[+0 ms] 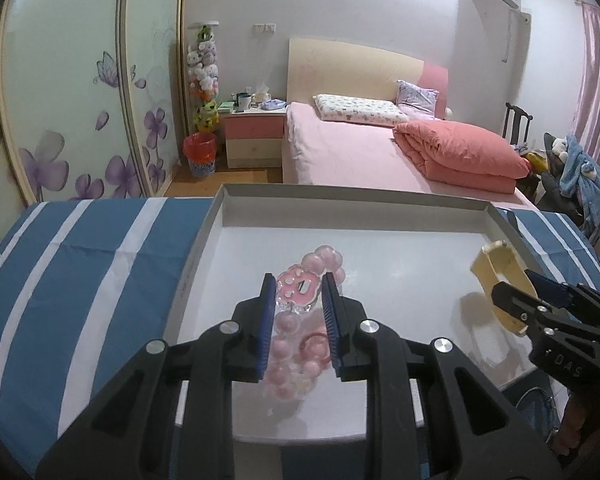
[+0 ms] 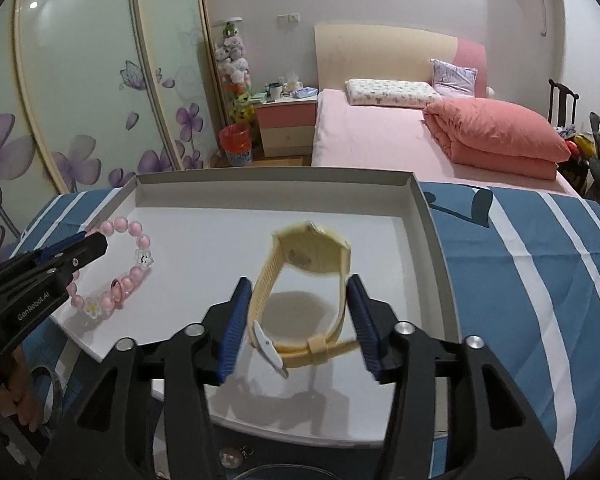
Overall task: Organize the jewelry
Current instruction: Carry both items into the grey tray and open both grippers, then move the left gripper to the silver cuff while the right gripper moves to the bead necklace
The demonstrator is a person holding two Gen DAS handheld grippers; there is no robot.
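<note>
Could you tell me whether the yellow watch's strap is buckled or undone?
Buckled: the yellow rubber-strapped watch forms a closed loop, its strap end tucked through the keeper.

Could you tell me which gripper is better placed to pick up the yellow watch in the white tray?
Right. The right gripper is open with the yellow watch between its fingers, while the left gripper straddles the pink bead bracelet across the tray.

Reading "GenRobot.AI" in white along the black body of the left gripper (image 2: 66, 254); showing "DAS", partly cut, on the right gripper (image 1: 516, 294).
</note>
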